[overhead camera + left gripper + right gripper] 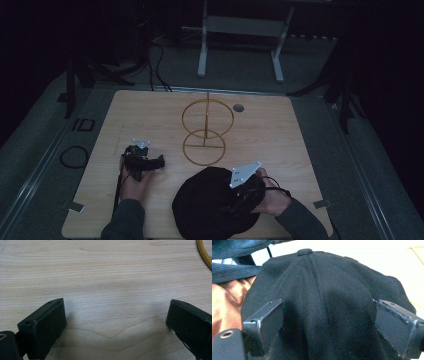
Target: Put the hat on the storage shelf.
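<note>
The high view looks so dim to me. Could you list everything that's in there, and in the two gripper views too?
Table: one, light wood, centre of the room.
Wire stand: one, gold, two hoops on a post, mid-table.
Cap: one, black, near edge of the table, right of centre; button on top.
Round hole or grommet: one, grey, far side of the tabletop.
Frame with two legs: one, white, on the floor beyond the table.
Cable loop: one, black, on the floor left of the table.
Left gripper: black, fingers apart over bare wood.
Right gripper: black, fingers apart on either side of the cap.
Hands: two, in dark sleeves, bottom edge.
</note>
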The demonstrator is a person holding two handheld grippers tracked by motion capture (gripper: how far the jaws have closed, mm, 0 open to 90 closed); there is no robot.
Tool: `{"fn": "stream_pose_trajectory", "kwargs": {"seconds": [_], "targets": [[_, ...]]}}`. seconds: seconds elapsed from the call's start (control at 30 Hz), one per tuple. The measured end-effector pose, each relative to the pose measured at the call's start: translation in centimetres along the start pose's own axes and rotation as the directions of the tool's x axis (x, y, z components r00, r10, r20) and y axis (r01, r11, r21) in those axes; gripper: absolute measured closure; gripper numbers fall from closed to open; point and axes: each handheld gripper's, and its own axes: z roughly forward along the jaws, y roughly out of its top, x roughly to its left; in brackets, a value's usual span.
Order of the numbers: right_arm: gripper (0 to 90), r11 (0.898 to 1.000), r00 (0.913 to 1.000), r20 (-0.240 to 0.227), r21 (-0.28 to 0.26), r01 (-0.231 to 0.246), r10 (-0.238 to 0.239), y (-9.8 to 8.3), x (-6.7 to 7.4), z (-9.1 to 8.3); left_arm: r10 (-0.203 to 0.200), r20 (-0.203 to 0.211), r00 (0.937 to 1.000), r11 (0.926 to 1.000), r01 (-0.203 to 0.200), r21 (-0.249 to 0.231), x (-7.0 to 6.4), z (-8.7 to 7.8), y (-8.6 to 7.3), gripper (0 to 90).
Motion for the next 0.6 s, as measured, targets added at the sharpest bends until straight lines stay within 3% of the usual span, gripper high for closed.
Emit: {"fn": "stream_pose_trajectory", "kwargs": {"seconds": [0.23, 0.43, 0.6], "targets": [[8.7, 0.998, 0.9996, 0.027, 0.056, 0.006, -0.008, -0.3, -0.3, 1.3, 0.0, 0.0, 1.0, 1.0, 0.0, 0.0, 0.0, 0.0, 0.0, 2.4], [8.8, 0.998, 0.9995, 0.031, 0.066, 0.006, -0.008, -0.6, -0.7, 2.1, 0.0, 0.0, 1.0, 1.0, 0.0, 0.0, 0.0, 0.0, 0.0, 2.4], [14.3, 0.997, 0.9995, 0.032, 0.079, 0.0, -0.002, -0.7, -0.9, 2.2, 0.0, 0.0, 1.0, 1.0, 0.0, 0.0, 0.0, 0.0, 0.0, 2.4]]}}
